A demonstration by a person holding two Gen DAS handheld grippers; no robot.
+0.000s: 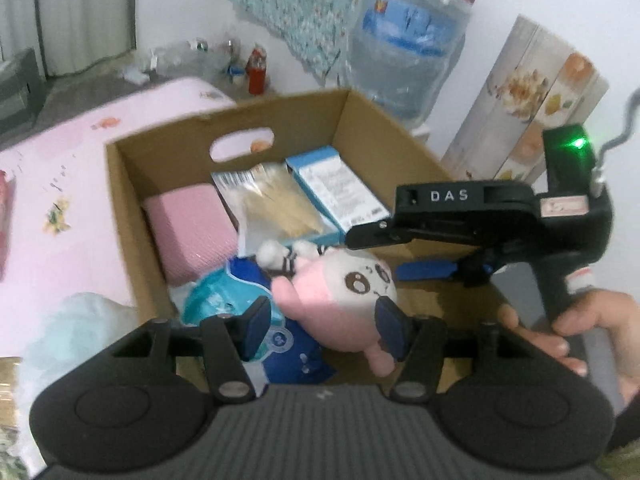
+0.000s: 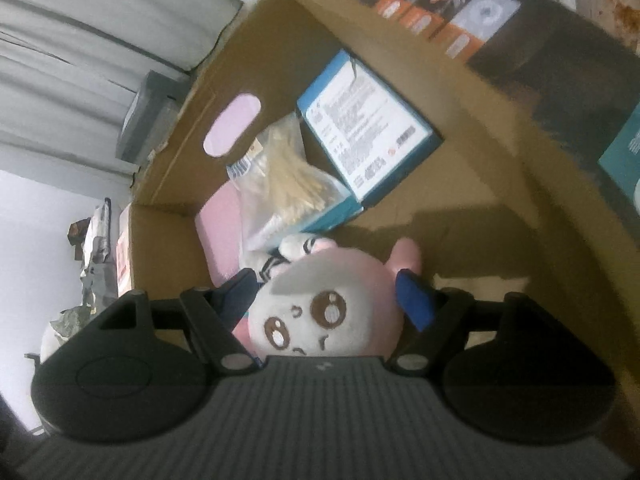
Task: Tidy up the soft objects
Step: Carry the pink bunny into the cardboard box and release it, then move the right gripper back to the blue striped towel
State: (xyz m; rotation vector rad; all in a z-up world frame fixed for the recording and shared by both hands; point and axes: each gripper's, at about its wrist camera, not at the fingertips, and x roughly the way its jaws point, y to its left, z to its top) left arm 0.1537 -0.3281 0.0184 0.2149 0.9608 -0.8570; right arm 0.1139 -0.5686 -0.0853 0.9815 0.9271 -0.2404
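Note:
A pink and white plush toy (image 1: 340, 288) lies inside an open cardboard box (image 1: 120, 184), on top of a blue and teal soft packet (image 1: 224, 300). My left gripper (image 1: 324, 326) is open above the box's near edge, its pads on either side of the plush without touching it. My right gripper (image 2: 324, 300) is open with its fingers on either side of the plush's head (image 2: 320, 312); whether the pads touch it is unclear. It also shows in the left wrist view (image 1: 404, 256), reaching in from the right. A pink sponge-like block (image 1: 192, 232) lies at the box's left.
The box also holds a clear bag of pale sticks (image 1: 276, 204) and a blue and white carton (image 1: 340, 192). A pink cloth-covered surface (image 1: 60, 208) lies left of the box. A water jug (image 1: 404, 48) and rolled paper (image 1: 528, 100) stand behind it.

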